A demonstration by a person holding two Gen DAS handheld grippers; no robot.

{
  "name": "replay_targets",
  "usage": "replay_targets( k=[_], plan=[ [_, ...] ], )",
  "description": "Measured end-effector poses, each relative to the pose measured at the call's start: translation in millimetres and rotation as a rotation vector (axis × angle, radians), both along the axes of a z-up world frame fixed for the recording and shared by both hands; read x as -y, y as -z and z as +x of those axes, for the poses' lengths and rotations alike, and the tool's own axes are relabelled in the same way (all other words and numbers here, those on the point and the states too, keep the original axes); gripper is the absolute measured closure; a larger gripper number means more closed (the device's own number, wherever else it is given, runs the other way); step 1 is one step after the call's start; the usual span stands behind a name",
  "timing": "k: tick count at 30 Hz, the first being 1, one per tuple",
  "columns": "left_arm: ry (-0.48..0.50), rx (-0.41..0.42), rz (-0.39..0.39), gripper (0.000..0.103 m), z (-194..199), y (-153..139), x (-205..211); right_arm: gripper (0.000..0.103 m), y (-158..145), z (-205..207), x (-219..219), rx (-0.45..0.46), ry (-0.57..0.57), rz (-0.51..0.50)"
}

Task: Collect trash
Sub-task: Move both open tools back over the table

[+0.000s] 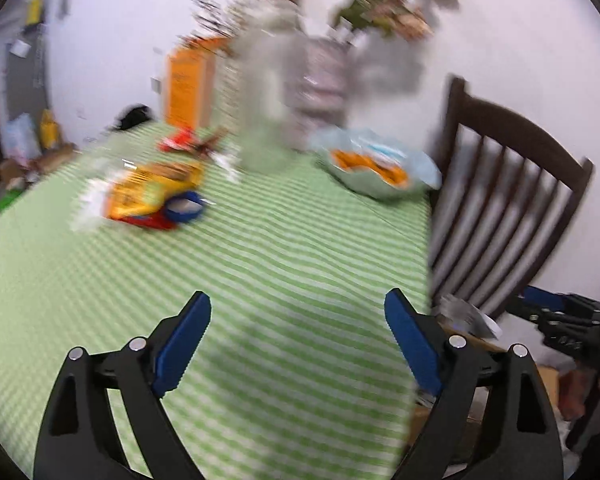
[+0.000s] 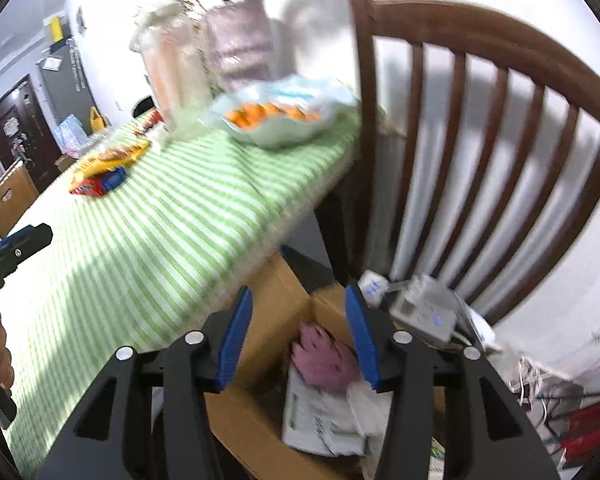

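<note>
Both claws empty, left claw [image 1: 298, 312] wide, right claw [image 2: 298, 306] half-open, crumpled pink trash [image 2: 324, 356] in cardboard box [image 2: 260, 320]

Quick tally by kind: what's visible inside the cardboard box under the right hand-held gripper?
Pink crumpled piece: 1
White printed wrapper: 1
Total: 2 in the cardboard box; anything deeper is hidden.

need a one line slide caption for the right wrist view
Open right gripper above a brown cardboard box holding a crumpled pink wrapper, beside the green striped tablecloth.
</note>
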State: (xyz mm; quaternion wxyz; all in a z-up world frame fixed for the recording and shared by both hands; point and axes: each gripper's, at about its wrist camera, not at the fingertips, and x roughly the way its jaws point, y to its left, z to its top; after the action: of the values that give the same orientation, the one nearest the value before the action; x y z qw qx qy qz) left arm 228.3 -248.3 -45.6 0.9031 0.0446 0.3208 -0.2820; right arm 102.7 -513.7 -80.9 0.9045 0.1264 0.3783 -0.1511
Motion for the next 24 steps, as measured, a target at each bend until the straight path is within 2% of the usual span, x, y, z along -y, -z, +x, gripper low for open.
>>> replay_targets(
  k=[5,8,10,15,17,24],
  plan=[
    [-0.128,0.033,-0.017,0.018,22,-3,-47,0.052,-15,37,-31,0.064,-0.062,-0.010],
    [-0.190,0.031,-0.018,0.018,37,-3,-74,0.052,-17,66,-55,0.069,-0.125,-0.013],
    [-0.231,0.029,-0.021,0.018,46,-3,-92,0.052,-16,88,-72,0.067,-0.186,0.021],
    [-0.336,0.022,-0.018,0.018,63,1,-137,0.052,-14,157,-114,0.087,-0.333,0.223],
    [-0.376,0.013,-0.022,0.018,70,3,-155,0.052,-14,186,-131,0.097,-0.367,0.267],
    [-0.437,0.011,0.001,0.018,85,7,-194,0.052,-7,273,-180,0.075,-0.395,0.320]
  ],
)
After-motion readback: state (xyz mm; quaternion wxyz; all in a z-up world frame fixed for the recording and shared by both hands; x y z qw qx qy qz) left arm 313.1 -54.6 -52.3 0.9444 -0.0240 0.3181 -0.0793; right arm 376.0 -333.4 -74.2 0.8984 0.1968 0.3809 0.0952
